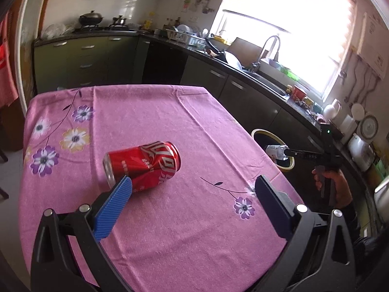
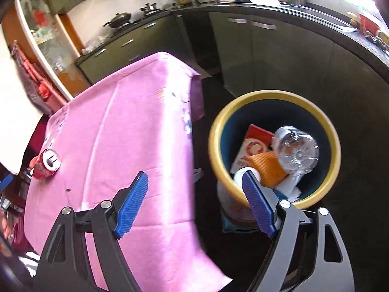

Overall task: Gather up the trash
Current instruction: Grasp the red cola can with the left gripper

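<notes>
A dented red soda can [image 1: 142,165] lies on its side on the pink flowered tablecloth [image 1: 170,126]. My left gripper [image 1: 193,189] is open above the cloth, its left finger just in front of the can. The can also shows in the right wrist view [image 2: 46,164], at the table's far left. My right gripper [image 2: 194,185] is open and empty, above the gap between the table and the yellow-rimmed bin [image 2: 333,150]. In the bin lie a clear plastic bottle [image 2: 297,150], a red and white carton [image 2: 254,147] and an orange wrapper [image 2: 267,168]. In the left wrist view the bottle [image 1: 276,151] hangs over the bin [image 1: 257,132] at the right gripper's tips.
Dark kitchen cabinets and a counter with a sink [image 1: 267,77], dishes and a stove [image 1: 97,26] run along the back and right. The table's right edge borders the bin. A bright window [image 1: 291,24] is behind the sink.
</notes>
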### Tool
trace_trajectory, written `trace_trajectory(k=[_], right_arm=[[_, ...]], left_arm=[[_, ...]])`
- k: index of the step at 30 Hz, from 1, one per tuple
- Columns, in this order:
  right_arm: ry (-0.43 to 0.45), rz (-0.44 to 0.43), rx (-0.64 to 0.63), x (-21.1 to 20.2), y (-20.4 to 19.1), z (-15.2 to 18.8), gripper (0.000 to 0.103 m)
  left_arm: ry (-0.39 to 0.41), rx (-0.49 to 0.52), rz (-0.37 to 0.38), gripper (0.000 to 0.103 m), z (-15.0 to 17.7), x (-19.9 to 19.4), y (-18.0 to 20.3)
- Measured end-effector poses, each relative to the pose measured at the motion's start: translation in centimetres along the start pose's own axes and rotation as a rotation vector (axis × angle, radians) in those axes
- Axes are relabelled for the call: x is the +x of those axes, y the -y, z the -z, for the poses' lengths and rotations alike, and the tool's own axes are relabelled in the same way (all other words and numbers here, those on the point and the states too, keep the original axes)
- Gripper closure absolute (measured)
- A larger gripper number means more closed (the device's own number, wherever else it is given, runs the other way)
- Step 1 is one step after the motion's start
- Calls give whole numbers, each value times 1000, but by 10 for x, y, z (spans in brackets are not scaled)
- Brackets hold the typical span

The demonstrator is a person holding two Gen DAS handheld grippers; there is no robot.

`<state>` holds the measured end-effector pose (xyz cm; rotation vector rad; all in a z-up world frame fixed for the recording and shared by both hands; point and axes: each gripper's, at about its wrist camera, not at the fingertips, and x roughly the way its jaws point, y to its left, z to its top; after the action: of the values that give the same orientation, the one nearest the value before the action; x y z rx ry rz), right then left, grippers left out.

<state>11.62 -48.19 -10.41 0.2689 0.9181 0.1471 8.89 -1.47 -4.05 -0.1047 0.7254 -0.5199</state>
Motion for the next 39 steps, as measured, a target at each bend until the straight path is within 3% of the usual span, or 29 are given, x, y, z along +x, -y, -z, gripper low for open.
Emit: trace_trajectory(k=[3,6,11,17,26,32,34,37,39], right_arm=[[-5,-1,-36,-3,-13,5,23],[-7,-1,-50,-5,-23,7,22],[-4,13,-71,1,-38,13,22],[-43,12,-53,17,-48,25,22],[-93,33,-43,32,-49,32,22],[-102,30,-49,33,-50,34,22],[-105,25,-54,34,-51,35,22],[-108,15,-58,36,-53,36,22],[-108,8,-59,37,-53,37,22]], left_arm=[[-81,213,29,7,-11,22,6],[-230,470,78,7,-16,47,10],[-423,629,98,7,-28,84,-9],[-603,713,183,7,-41,120,-25],[-748,742,243,7,-39,155,-41],[-726,704,280,8,-36,158,-45],[-713,680,278,21,-36,159,-47],[-712,663,263,31,-33,158,-51],[-710,663,248,32,-30,160,-53]])
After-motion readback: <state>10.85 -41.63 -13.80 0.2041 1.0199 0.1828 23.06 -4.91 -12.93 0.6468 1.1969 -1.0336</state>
